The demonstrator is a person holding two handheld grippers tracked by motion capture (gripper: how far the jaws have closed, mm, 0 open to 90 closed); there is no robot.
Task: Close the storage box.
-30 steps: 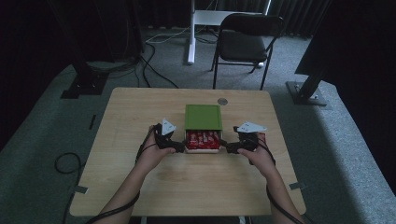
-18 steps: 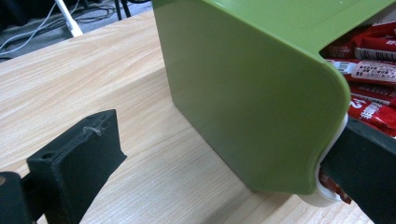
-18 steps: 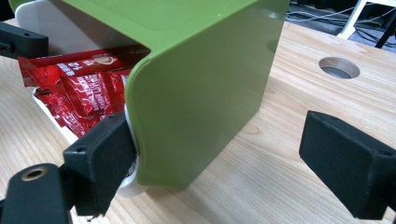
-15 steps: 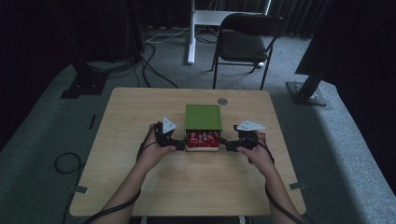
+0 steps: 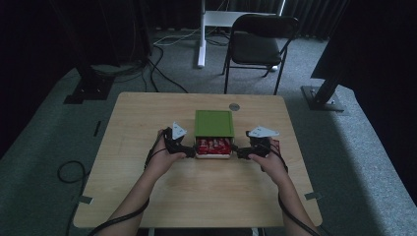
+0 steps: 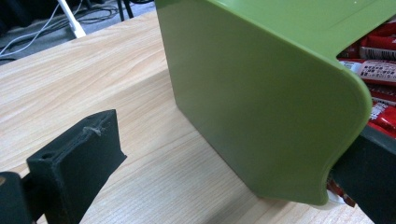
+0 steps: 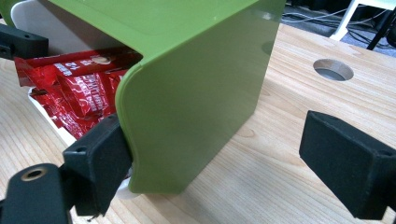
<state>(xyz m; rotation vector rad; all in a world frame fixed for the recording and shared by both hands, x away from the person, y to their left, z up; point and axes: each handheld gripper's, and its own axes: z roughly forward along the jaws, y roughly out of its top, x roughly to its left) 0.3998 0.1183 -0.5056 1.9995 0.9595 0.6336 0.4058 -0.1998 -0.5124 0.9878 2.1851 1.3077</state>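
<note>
green box sits mid-table, slightly toward the far edge, with a white tray poking out of its near side, full of red packets. same green box fills the left gripper view and the right gripper view. left gripper is at the box's near left corner, jaws spread wide; in its own view one jaw hangs free over the wood, the other sits at the tray corner beside the packets. right gripper is at the near right corner, jaws also wide apart, one against the box edge by the packets, the other clear over bare wooden table. table hole behind the box. black chair beyond the table.
</note>
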